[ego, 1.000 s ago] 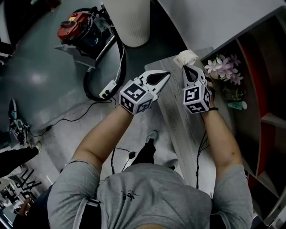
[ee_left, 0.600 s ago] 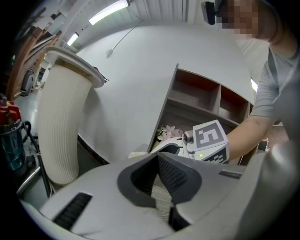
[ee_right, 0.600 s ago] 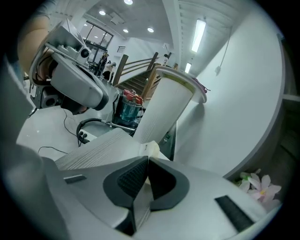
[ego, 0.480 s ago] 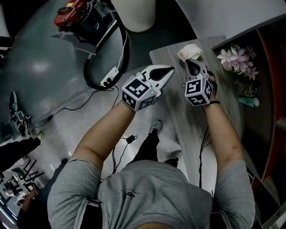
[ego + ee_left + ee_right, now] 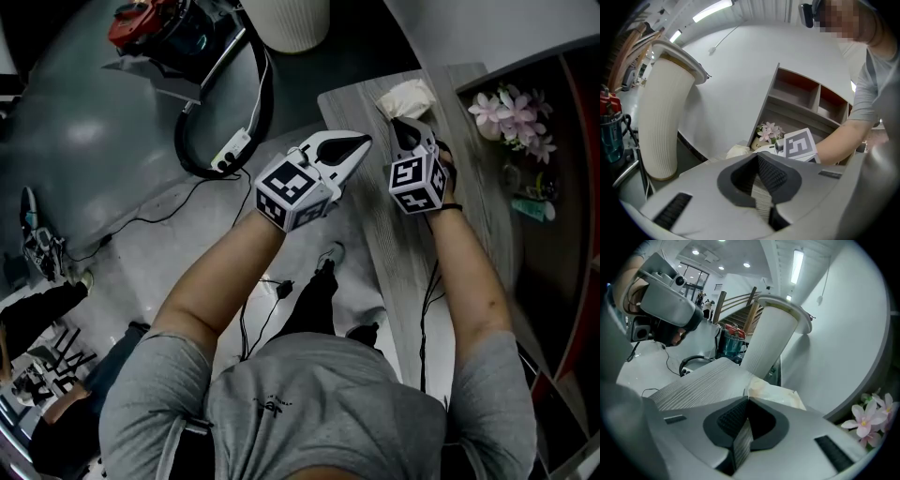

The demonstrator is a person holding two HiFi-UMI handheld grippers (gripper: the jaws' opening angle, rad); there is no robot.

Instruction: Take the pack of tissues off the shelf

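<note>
The pack of tissues (image 5: 405, 97), pale and crumpled, lies at the far end of the grey wooden table (image 5: 394, 244). My right gripper (image 5: 405, 124) points at it from the near side, its jaws shut with the tips on the pack's near edge. In the right gripper view the pack (image 5: 776, 392) starts right at the closed tips of the right gripper (image 5: 747, 399). My left gripper (image 5: 361, 142) hovers over the table's left edge, shut and holding nothing. In the left gripper view the left gripper (image 5: 758, 154) has its pads together, with the pack (image 5: 737, 151) beyond.
The shelf unit (image 5: 562, 141) stands along the table's right side, with pink flowers (image 5: 511, 111) in it. A white ribbed cylinder (image 5: 286, 19) stands on the floor past the table's far end. A red vacuum (image 5: 150, 23) and its hose (image 5: 211, 159) lie to the left.
The head view has swung, so everything sits higher and further right in the picture. Both grippers keep nearly the same pose, and the right one's tips stay at the pack.
</note>
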